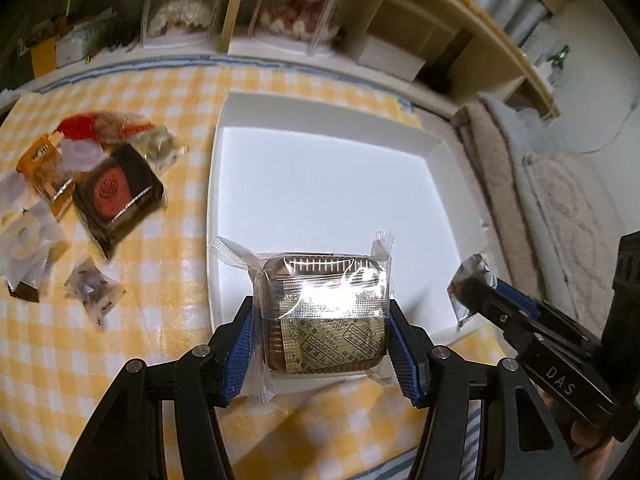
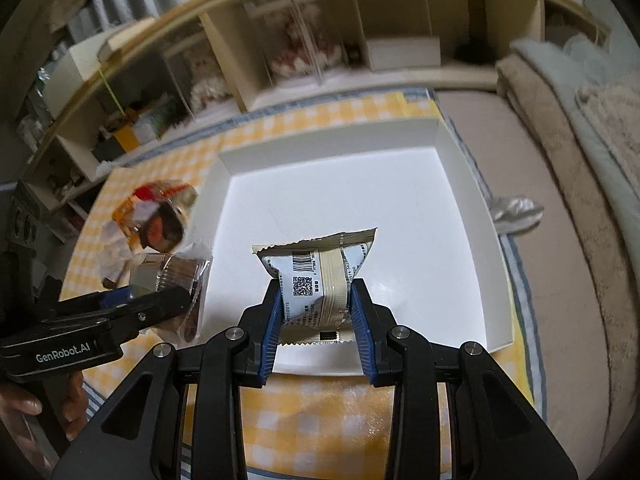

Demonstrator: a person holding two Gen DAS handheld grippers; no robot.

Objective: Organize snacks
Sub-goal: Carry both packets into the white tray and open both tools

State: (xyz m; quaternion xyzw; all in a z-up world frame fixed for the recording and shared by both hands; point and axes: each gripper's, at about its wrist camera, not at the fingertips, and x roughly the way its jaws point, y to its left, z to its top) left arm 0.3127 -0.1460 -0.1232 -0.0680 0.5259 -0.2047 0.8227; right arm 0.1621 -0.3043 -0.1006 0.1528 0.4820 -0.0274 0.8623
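White tray (image 1: 224,216) is seen bare inside, so nothing has been sorted yet. A clear-wrapped brown cake (image 1: 324,312) is clamped in the left gripper (image 1: 322,344) over the tray's near-left edge. A white foil packet (image 2: 316,280) is pinched in the right gripper (image 2: 316,316) above the tray's near side. Both are judged ready for placing. A pile of snacks (image 1: 92,184) is left on the yellow-checked bench (image 1: 168,360), still to be moved.
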